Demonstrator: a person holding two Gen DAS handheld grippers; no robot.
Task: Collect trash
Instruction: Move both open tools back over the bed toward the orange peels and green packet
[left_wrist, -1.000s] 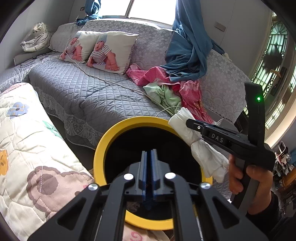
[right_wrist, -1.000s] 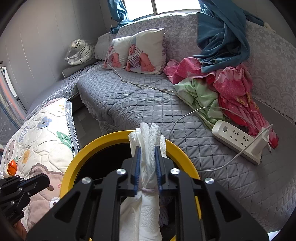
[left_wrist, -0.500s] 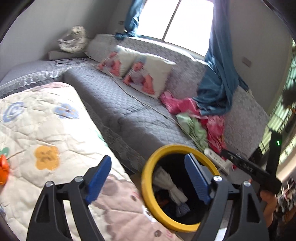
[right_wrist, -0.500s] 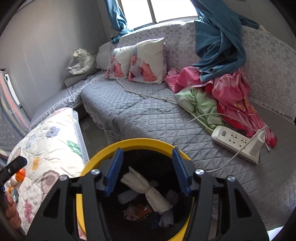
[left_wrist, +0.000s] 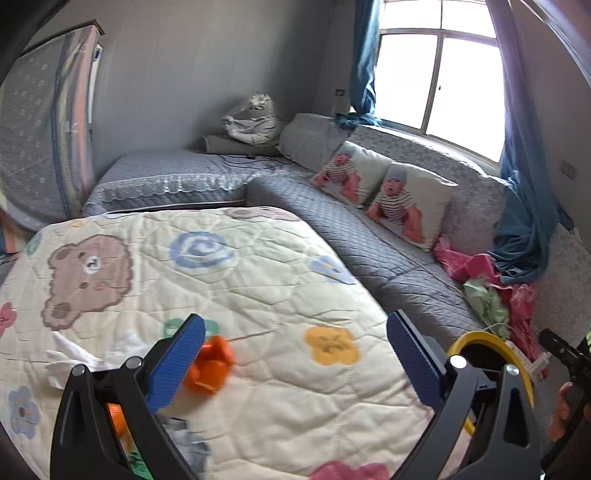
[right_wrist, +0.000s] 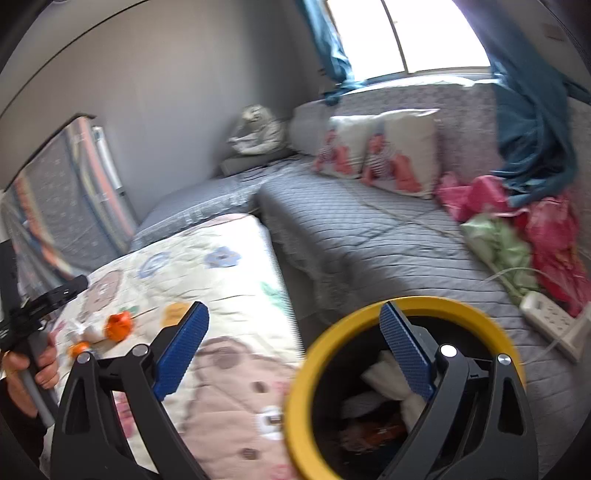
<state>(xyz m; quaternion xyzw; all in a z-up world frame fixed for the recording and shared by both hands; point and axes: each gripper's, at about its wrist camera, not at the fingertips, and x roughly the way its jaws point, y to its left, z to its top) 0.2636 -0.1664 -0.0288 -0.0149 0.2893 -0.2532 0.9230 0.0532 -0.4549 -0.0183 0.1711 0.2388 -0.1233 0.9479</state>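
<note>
My left gripper (left_wrist: 295, 354) is wide open and empty above the cartoon quilt (left_wrist: 258, 280). Crumpled orange trash (left_wrist: 210, 363) lies on the quilt beside its left finger, with white tissue (left_wrist: 88, 356) further left and more orange scraps (left_wrist: 118, 424) lower down. My right gripper (right_wrist: 293, 354) is wide open and empty over the yellow-rimmed bin (right_wrist: 299, 391). White tied tissue (right_wrist: 391, 384) lies inside the bin among other trash. The orange trash (right_wrist: 118, 325) and the left gripper (right_wrist: 40, 302) show at the left of the right wrist view. The bin rim (left_wrist: 480, 338) shows at the right of the left wrist view.
A grey quilted sofa (left_wrist: 369, 240) runs behind the quilt, with two baby-print cushions (left_wrist: 388, 195), pink and green clothes (left_wrist: 495, 288), and a blue curtain (left_wrist: 524, 229). A white power strip (right_wrist: 550, 325) lies on the sofa by the bin. A folded mattress (left_wrist: 44, 129) leans at the left.
The right gripper opened and dropped the white tissue into the bin. The left gripper opened and swung left from the bin to the quilt with the orange trash.
</note>
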